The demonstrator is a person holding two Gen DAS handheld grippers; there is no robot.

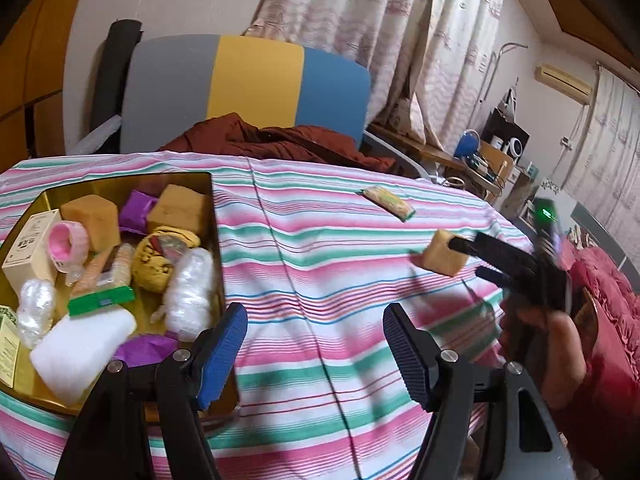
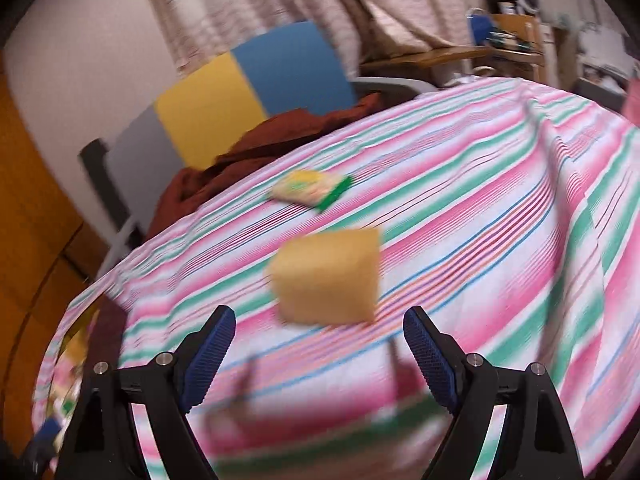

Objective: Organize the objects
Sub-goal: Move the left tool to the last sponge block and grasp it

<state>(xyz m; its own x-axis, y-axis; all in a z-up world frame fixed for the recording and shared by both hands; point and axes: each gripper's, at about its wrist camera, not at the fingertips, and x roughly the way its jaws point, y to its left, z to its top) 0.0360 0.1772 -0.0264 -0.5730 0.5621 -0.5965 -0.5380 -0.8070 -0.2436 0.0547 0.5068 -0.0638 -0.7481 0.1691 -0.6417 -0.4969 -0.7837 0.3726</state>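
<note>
Pink, green and white stripes cover the tablecloth (image 1: 320,240) under both of your grippers. Your left gripper (image 1: 314,354) hangs over bare cloth with its blue pads spread wide and nothing between them. From that camera, the gold tin (image 1: 212,216) sits at about nine o'clock, its near corner just beside the left pad; it is crowded with things, among them two tan sponge blocks (image 1: 92,216), a pink ring-shaped item (image 1: 68,242), a white foam slab (image 1: 80,354), a green-edged packet (image 1: 102,300) and clear wrapped bundles (image 1: 188,288). One loose tan sponge cube (image 1: 440,256) lies on the cloth at about two o'clock, well apart from the tin, and your right gripper (image 1: 464,258) shows there too, its dark fingers reaching to the cube; whether they touch it you cannot tell from this blurred view. A small yellow-green snack packet (image 1: 388,198) lies beyond at about one o'clock. In the right wrist view, your right gripper (image 2: 320,354) also stands wide, holding nothing, and the sponge cube (image 2: 326,276) rests on the cloth at twelve o'clock, just ahead of the pad tips and not between them. The snack packet (image 2: 310,190) lies farther off, also near twelve o'clock. Behind the table stands a chair (image 1: 256,80) with grey, yellow and blue panels, a rust-brown cloth (image 1: 272,140) heaped on its seat.
</note>
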